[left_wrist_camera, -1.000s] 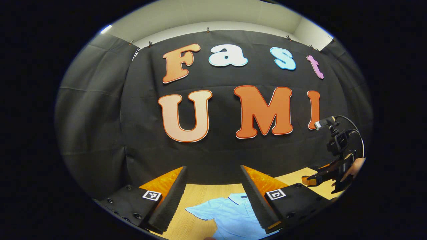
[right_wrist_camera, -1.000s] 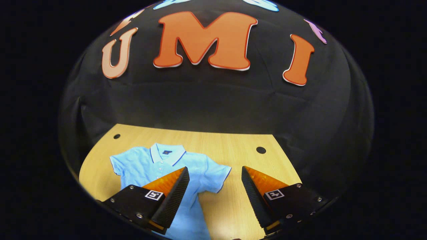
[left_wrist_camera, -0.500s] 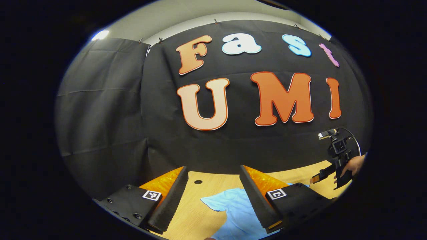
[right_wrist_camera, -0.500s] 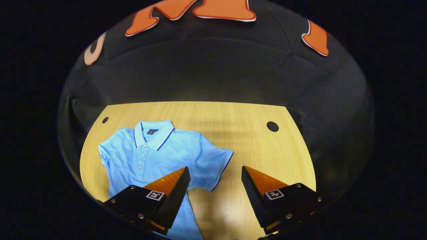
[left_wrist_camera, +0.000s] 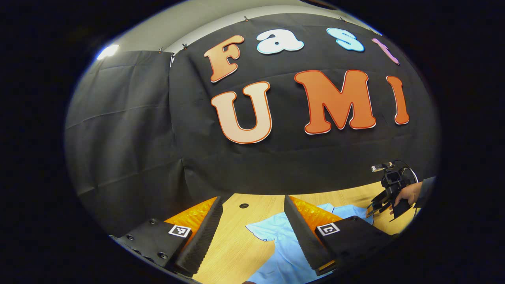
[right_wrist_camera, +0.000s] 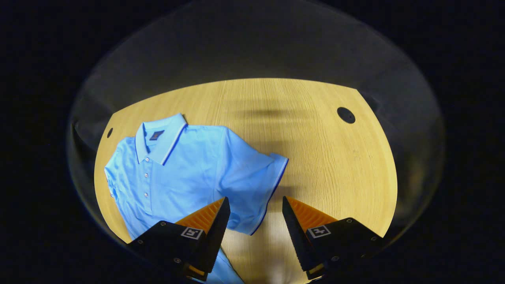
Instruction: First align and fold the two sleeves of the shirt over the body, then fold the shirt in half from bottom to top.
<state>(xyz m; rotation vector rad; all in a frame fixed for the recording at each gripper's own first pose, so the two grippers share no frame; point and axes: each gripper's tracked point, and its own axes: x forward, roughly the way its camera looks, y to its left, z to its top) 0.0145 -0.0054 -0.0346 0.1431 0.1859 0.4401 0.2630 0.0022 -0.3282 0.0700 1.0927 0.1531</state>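
Note:
A light blue polo shirt (right_wrist_camera: 185, 169) lies flat on the wooden table (right_wrist_camera: 323, 157), collar toward the far edge, buttons up. Its right-hand short sleeve (right_wrist_camera: 256, 185) spreads out just beyond my right gripper (right_wrist_camera: 252, 221), which hangs open above the sleeve's hem. In the left gripper view my left gripper (left_wrist_camera: 252, 228) is open over the table, with the shirt (left_wrist_camera: 280, 244) and its other sleeve (left_wrist_camera: 262, 230) between and behind the fingers. The right gripper (left_wrist_camera: 375, 207), held by a hand (left_wrist_camera: 406, 193), shows there at the far right above the shirt.
Two round dark holes (right_wrist_camera: 346, 114) (right_wrist_camera: 109, 132) sit near the table's far corners; one hole (left_wrist_camera: 244, 206) shows in the left gripper view too. Black cloth walls close the booth behind and on both sides. Bare wood lies right of the shirt.
The right gripper has tilted downward and come closer to the shirt's sleeve. The left gripper has swung left and dipped a little, so the shirt sits farther right in its view.

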